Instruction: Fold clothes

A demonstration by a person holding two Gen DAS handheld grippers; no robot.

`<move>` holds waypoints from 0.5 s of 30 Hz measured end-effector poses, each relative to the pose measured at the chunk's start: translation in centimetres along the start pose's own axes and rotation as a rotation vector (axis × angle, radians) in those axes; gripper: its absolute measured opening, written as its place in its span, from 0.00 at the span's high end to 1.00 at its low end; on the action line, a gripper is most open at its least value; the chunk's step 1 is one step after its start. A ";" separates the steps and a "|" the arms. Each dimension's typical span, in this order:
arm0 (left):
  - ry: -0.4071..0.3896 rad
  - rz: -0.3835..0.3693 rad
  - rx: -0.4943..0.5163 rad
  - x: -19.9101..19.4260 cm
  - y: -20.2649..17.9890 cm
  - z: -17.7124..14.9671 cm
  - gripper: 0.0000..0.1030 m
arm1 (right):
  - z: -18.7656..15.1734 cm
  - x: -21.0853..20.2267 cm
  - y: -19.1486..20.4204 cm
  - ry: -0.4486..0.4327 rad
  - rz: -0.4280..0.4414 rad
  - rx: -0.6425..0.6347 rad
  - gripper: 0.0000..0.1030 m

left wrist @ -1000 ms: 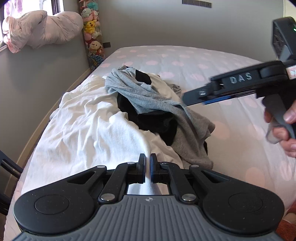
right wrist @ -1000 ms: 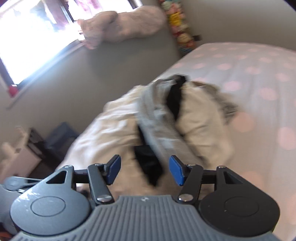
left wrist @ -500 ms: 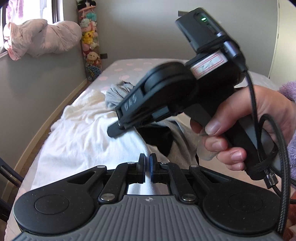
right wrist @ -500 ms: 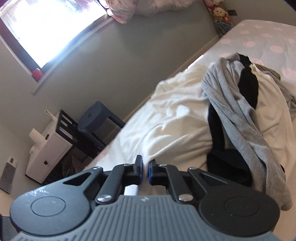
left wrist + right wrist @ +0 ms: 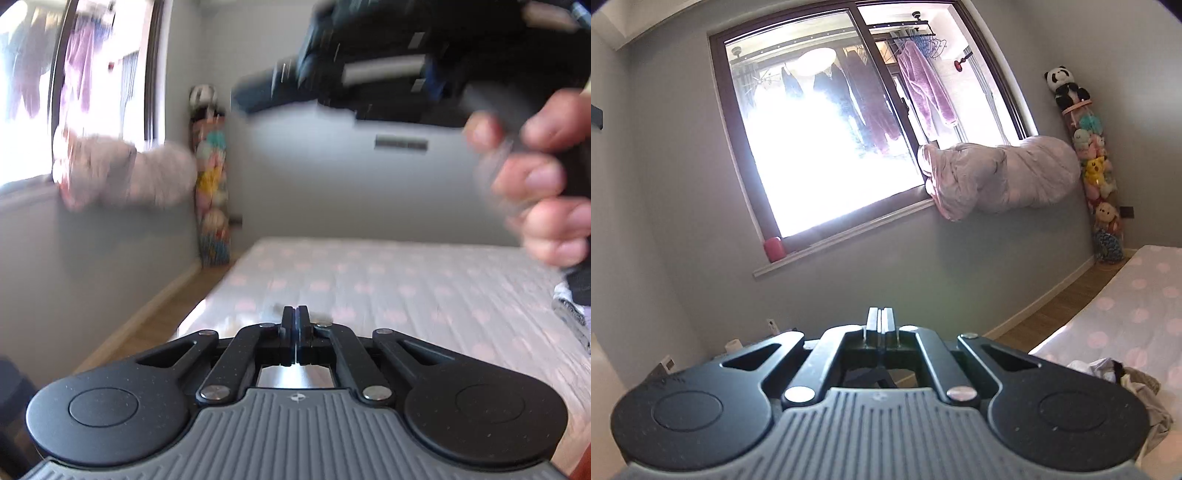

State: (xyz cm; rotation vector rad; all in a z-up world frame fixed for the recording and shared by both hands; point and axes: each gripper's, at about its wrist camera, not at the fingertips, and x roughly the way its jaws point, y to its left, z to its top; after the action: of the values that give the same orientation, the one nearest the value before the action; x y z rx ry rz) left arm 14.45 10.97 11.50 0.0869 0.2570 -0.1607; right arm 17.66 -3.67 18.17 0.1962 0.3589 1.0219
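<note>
- Raised both grippers off the bed (image 5: 406, 280); clothes pile (image 5: 1123, 380) dropped low in right view.
- Left gripper (image 5: 295, 319) was fully closed, white cloth apparently pinched.
- Right gripper (image 5: 881, 320) had just snapped closed; grip unclear.
- Garment probably lifted for spreading.

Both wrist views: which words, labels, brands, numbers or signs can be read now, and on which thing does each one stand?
No text can be read in either view.
Black right gripper body: pale label patches, blurred by motion, unreadable.
Grey ribbed housing of the left gripper and of the right gripper: a small round emblem each, no letters.
Small white wall switch: too small to read.
</note>
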 end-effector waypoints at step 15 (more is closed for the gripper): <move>0.150 0.108 0.037 -0.1 -1.2 1.3 0.72 | -11.1 -4.7 -9.3 0.227 -0.219 0.245 0.24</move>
State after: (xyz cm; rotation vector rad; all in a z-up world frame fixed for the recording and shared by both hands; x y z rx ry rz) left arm 14.43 9.66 12.68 0.1495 0.3985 -0.0519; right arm 18.58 -12.57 5.84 0.2558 0.6981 0.7830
